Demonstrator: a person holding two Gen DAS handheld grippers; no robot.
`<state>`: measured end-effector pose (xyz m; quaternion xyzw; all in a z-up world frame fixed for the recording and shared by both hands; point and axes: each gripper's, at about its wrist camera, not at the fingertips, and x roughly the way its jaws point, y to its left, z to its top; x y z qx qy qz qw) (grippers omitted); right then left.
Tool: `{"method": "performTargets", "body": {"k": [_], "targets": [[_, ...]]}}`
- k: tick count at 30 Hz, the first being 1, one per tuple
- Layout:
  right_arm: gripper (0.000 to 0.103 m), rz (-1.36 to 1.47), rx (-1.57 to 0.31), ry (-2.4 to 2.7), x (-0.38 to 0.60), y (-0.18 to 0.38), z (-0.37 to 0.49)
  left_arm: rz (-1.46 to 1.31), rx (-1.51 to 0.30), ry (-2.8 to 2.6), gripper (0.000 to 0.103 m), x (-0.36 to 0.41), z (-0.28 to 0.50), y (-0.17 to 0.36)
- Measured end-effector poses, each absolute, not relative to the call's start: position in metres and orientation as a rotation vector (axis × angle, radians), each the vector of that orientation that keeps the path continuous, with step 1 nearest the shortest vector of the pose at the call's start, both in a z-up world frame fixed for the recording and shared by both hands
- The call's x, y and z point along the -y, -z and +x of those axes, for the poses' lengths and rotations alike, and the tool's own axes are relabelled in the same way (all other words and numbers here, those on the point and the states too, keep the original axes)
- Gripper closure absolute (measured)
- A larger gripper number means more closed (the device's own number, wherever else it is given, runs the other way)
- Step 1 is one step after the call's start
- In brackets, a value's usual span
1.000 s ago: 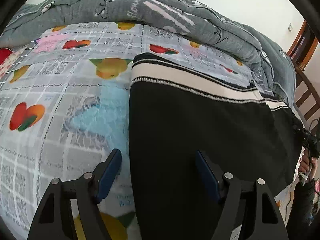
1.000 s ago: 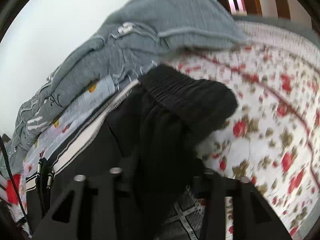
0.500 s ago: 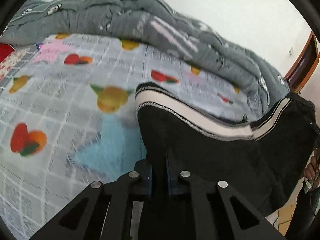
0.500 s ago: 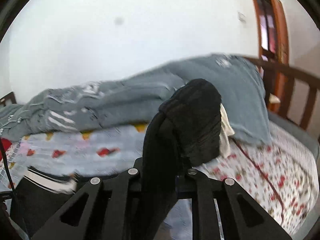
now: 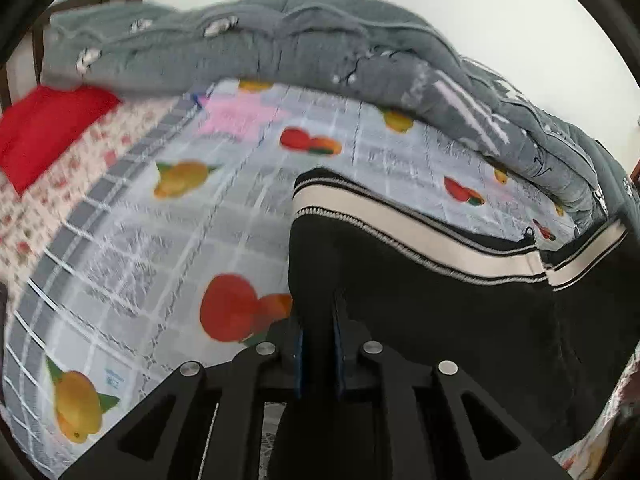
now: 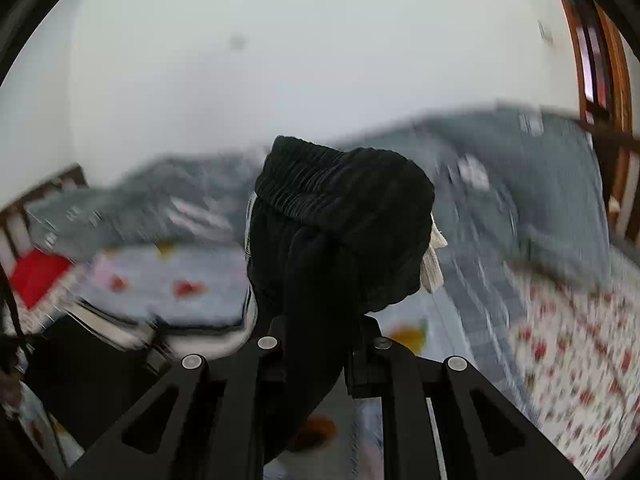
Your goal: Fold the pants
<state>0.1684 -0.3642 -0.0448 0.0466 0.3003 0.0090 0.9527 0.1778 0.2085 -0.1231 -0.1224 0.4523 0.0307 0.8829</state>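
Left gripper [image 5: 318, 344] pinched tight on the black pants [image 5: 420, 300] near the striped cuff end; right gripper [image 6: 316, 344] clamped on the bunched waistband [image 6: 344, 200], lifted clear of the fruit-print sheet [image 5: 160, 248]. Pants strung between the two — long axis running from one grip across to the other, middle sagging toward the bed. Judged next: bringing waistband over toward cuffs.
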Motion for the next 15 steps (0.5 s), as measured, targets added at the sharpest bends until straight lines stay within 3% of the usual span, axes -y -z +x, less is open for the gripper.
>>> {"method": "performTargets", "body": {"k": [2,6,8,9,10,15], "targets": [[0.089,0.093,-0.707,0.051,0.383,0.084,0.176,-0.221,-0.966,-0.101,0.077,-0.205,0.176,0.132],[0.084,0.286,-0.879,0.029,0.424,0.125,0.176,-0.112,-0.967,-0.178,0.072,-0.19,0.169,0.134],[0.074,0.306,-0.885,0.024,0.429,0.13,0.165,-0.115,-0.952,-0.175,0.046,-0.188,0.161,0.128],[0.062,0.274,-0.89,0.05,0.428,0.13,0.158,-0.113,-0.934,-0.169,0.04,-0.186,0.154,0.123],[0.053,0.222,-0.892,0.079,0.425,0.128,0.149,-0.108,-0.911,-0.164,0.038,-0.183,0.145,0.118],[0.051,0.111,-0.849,0.103,0.416,0.114,0.105,-0.105,-0.866,-0.08,0.036,-0.164,0.117,0.104]]}}
